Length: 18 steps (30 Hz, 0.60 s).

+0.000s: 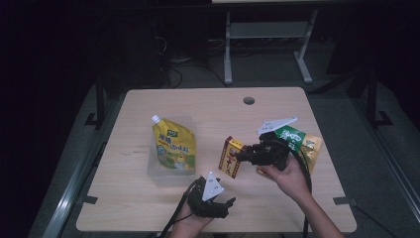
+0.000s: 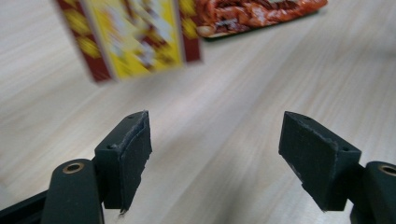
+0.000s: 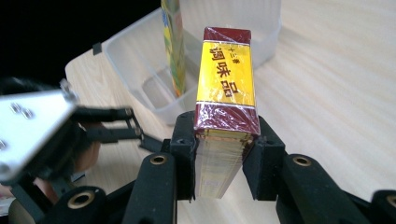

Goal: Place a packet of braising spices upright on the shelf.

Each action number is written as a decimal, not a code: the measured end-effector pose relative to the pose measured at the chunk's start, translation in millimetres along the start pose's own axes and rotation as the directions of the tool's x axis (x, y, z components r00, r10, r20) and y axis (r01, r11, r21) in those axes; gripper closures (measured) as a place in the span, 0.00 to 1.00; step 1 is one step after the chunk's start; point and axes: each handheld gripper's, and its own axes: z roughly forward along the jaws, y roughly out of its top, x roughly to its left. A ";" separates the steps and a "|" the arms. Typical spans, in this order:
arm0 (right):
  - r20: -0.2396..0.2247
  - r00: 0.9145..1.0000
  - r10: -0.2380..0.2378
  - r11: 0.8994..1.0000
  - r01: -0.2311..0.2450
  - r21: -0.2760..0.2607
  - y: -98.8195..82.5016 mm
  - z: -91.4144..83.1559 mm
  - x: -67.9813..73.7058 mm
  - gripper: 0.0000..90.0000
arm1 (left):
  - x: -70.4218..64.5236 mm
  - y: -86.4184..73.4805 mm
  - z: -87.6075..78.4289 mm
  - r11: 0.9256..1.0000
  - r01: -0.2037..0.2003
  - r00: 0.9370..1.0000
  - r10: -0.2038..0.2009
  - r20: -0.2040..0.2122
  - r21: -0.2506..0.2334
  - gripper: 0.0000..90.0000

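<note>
**Seasoning box held clear of the worktop**

Above the worktop [image 1: 148, 208], in the high view, the right gripper [image 1: 236, 154] holds a red-and-yellow seasoning box [image 1: 231, 157] upright and lifted, right of a clear plastic tub [image 1: 157, 174]; a yellow spouted pouch [image 1: 173, 145] lies on that tub, its white cap pointing away from the person; a green-and-yellow snack bag [image 1: 302, 141] lies flat behind the right hand [image 1: 287, 177], partly hidden by the gripper's grey plate; the left gripper [image 1: 229, 202] sits low near the front edge, its jaws pointing to the right and apart, with nothing between them.

Along the left gripper view, the two black pads stand wide apart over bare wood; no thing lies between them; the seasoning box [image 2: 135, 37] hangs blurred ahead, off the surface, and an orange-red side of the snack bag [image 2: 252, 14] lies beyond it.

Along the right gripper view, the right gripper [image 3: 225, 154] is clamped on the lower end of the seasoning box [image 3: 227, 81], one pad pressing each broad face, the narrow yellow edge with red characters facing the camera; the tub [image 3: 140, 65] stands behind with the pouch [image 3: 173, 46] seen edge-on; the left gripper [image 3: 140, 133] shows at the left, jaws parted.
</note>
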 end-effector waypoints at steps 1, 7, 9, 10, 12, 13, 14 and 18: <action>-0.001 1.000 -0.009 1.000 0.009 -0.004 3.3 -1.1 0.5 0.75 | -1.2 -0.3 0.8 1.000 0.001 1.000 -0.001 0.004 -0.001 0.27; -0.022 0.997 -0.071 0.997 0.070 -0.018 23.2 -5.6 8.0 0.75 | -3.5 -0.4 2.2 1.000 -0.009 1.000 0.009 0.028 0.001 0.26; -0.040 0.995 -0.095 0.995 0.094 -0.021 29.2 -5.4 11.0 0.75 | -3.7 -0.4 2.8 1.000 -0.003 0.999 0.003 0.039 0.006 0.26; -0.045 0.994 -0.104 0.994 0.103 -0.019 32.0 -4.9 12.3 0.75 | -3.7 -0.4 3.2 1.000 -0.006 0.999 0.006 0.040 0.007 0.25; -0.062 0.989 -0.132 0.991 0.131 -0.021 37.6 -3.4 15.0 0.75 | -5.1 -0.9 4.1 1.000 0.000 0.999 0.000 0.044 0.004 0.24; -0.065 0.988 -0.143 0.990 0.142 -0.021 40.3 -2.4 16.4 0.75 | -5.9 -1.0 4.3 1.000 0.002 0.999 -0.002 0.047 0.002 0.24; -0.076 0.987 -0.145 0.989 0.144 -0.017 42.9 -2.0 18.7 0.75 | -6.1 -0.9 4.6 1.000 -0.003 0.999 0.003 0.046 0.002 0.24; -0.114 0.977 -0.181 0.984 0.179 -0.025 52.9 1.5 23.9 0.75 | -6.0 -0.9 4.2 1.000 -0.015 0.999 0.015 0.046 0.007 0.24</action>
